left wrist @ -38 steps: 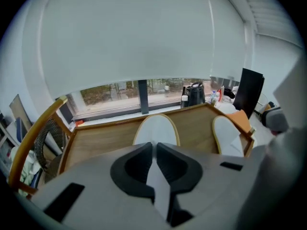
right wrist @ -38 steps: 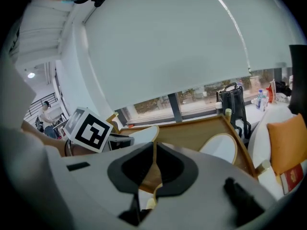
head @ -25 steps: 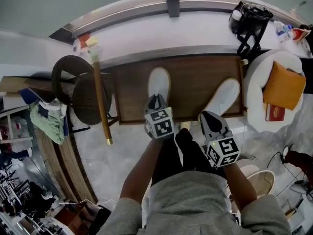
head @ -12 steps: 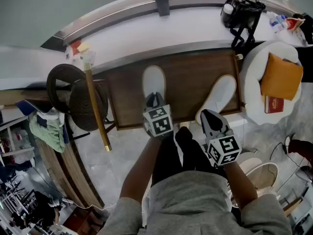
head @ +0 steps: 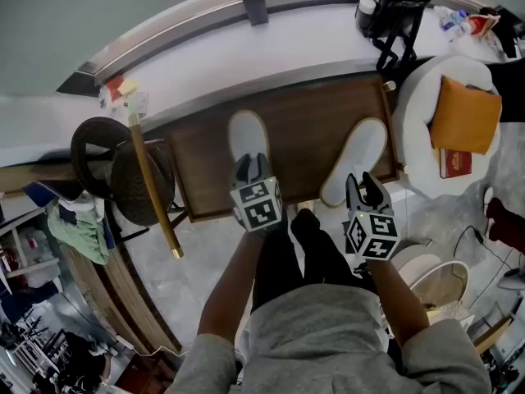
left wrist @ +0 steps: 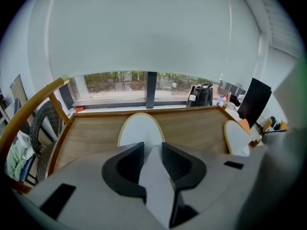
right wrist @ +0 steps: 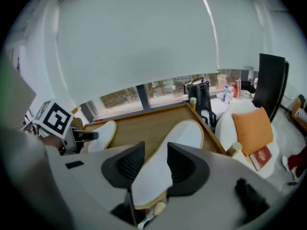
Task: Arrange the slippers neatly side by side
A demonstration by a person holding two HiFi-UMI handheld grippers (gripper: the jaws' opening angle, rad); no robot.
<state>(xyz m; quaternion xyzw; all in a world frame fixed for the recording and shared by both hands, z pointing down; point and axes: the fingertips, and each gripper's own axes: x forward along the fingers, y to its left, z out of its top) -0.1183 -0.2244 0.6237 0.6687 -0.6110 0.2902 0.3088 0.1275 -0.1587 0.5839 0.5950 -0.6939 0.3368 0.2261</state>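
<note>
Your left gripper [head: 252,167] has just been opening (left slipper [head: 246,138] heel loose between its jaws). Your right gripper [head: 363,189], wide, straddles the skewed right slipper [head: 357,158]: close, then swing it parallel.

Left slipper [head: 248,138]: your left gripper [head: 252,164] covers its heel, centre frame.
Right slipper [head: 354,158]: heel partly hidden by your right gripper [head: 363,184].
Sill clutter [head: 469,23]: upper right, too small to tell.

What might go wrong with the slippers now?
The right slipper lies slanted, its heel at the front edge of the table, between the fingers of the right gripper; a pull toward the person might drag it off. The fingers do not clearly press on it, so it might slip out while being turned.
</note>
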